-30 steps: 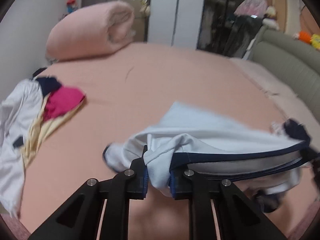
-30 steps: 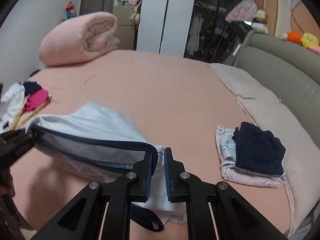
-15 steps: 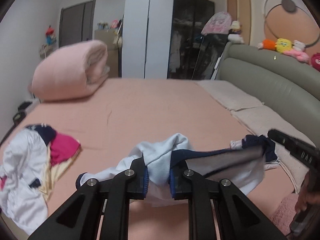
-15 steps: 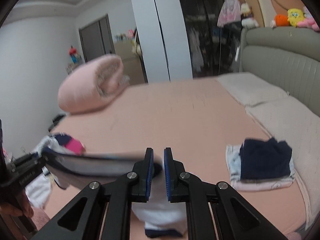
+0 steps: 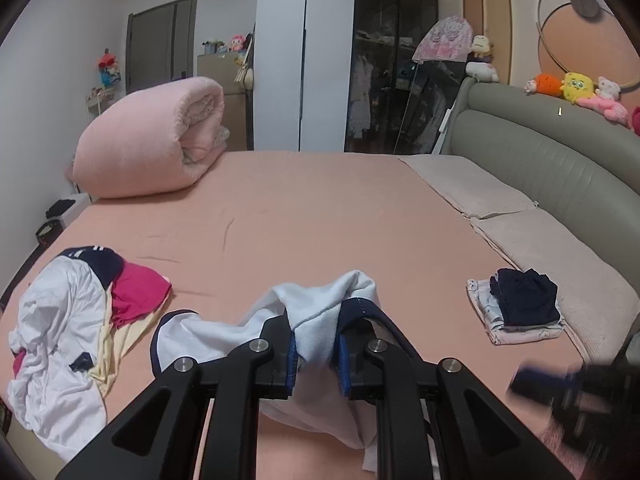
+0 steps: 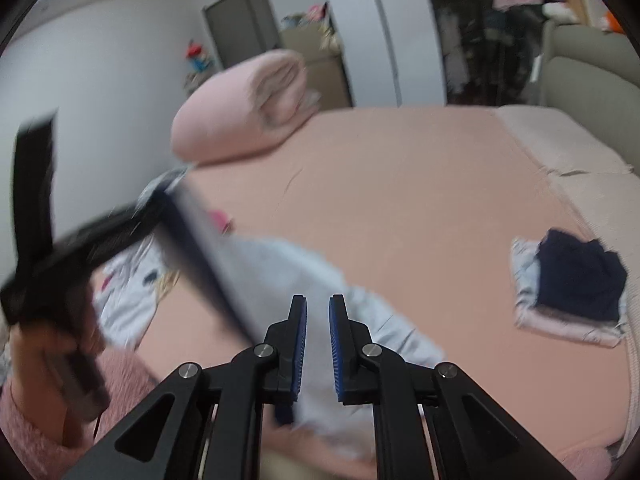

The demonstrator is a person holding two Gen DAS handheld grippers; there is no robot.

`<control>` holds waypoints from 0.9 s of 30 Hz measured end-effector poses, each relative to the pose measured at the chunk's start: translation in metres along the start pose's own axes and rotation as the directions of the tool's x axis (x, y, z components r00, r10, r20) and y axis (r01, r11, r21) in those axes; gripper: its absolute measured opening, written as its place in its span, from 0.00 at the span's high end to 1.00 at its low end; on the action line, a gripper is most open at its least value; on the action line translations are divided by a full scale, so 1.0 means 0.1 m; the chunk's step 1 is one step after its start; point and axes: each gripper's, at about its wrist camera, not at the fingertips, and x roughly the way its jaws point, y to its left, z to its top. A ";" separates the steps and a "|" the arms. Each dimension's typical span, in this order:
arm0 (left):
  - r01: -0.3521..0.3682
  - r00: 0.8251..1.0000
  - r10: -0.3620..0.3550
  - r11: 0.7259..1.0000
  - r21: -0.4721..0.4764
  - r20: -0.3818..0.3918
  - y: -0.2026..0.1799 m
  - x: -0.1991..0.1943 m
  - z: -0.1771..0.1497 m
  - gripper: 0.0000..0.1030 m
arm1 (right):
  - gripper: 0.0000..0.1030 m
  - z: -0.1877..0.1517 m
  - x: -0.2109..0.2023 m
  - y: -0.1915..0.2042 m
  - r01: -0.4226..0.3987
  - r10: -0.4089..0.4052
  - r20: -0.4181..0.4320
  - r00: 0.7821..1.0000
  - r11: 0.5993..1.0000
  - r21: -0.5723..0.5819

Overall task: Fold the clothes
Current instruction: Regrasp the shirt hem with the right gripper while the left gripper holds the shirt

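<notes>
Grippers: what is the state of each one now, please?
Left gripper: closed on the pale blue garment.
Right gripper: closed; whether it holds the garment cannot be told.

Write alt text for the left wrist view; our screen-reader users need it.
The left tongs pinch a bunched pale blue garment with navy trim above a pink bed. Unfolded clothes lie at left, a folded stack at right, a rolled pink duvet behind.

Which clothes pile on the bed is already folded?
The small stack near the headboard, navy on top; the white-and-pink heap opposite lies crumpled.
</notes>
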 end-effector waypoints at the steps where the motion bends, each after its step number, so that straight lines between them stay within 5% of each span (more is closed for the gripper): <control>1: -0.002 1.000 0.002 1.000 -0.007 -0.002 -0.01 0.00 0.00 0.87 | 0.90 -0.05 0.03 0.08 -0.014 0.014 -0.016 1.000 1.000 -0.018; 5: -0.005 1.000 0.005 1.000 -0.025 0.002 -0.05 -0.01 0.01 0.87 | 0.80 -0.24 0.17 0.21 0.095 -0.099 -0.049 0.994 0.992 -0.086; 9: -0.016 1.000 0.016 1.000 -0.024 -0.002 -0.06 -0.01 0.00 0.87 | 0.80 -0.35 0.22 0.20 0.036 -0.044 -0.101 0.994 0.996 -0.078; 15: -0.016 1.000 0.016 0.999 -0.027 -0.002 -0.06 -0.06 -0.03 0.87 | 0.78 -0.48 0.43 0.08 0.107 -0.116 -0.134 0.984 0.992 -0.071; 17: 0.006 1.000 -0.006 1.000 -0.027 -0.003 -0.04 -0.10 -0.07 0.87 | 0.78 -0.53 0.55 -0.04 0.240 -0.247 -0.072 0.966 0.966 -0.094; 19: 0.031 0.999 -0.032 0.999 -0.021 -0.024 -0.04 -0.13 -0.17 0.87 | 0.78 -0.61 0.82 -0.21 0.355 -0.370 -0.099 0.924 0.924 -0.139; 22: 0.064 0.995 -0.064 0.998 -0.010 -0.076 -0.01 -0.07 -0.42 0.87 | 0.84 -0.64 1.01 -0.49 0.285 -0.291 -0.160 0.943 0.957 -0.059; 25: 0.105 0.987 -0.110 0.993 -0.050 -0.117 0.11 0.05 -0.66 0.85 | 0.89 -0.53 0.80 -0.63 0.334 -0.335 -0.054 0.941 0.942 -0.020; 27: 0.031 0.990 -0.038 0.998 -0.055 -0.137 0.17 0.12 -0.73 0.70 | 0.89 -0.40 0.56 -0.68 0.357 -0.358 0.043 0.933 0.933 0.032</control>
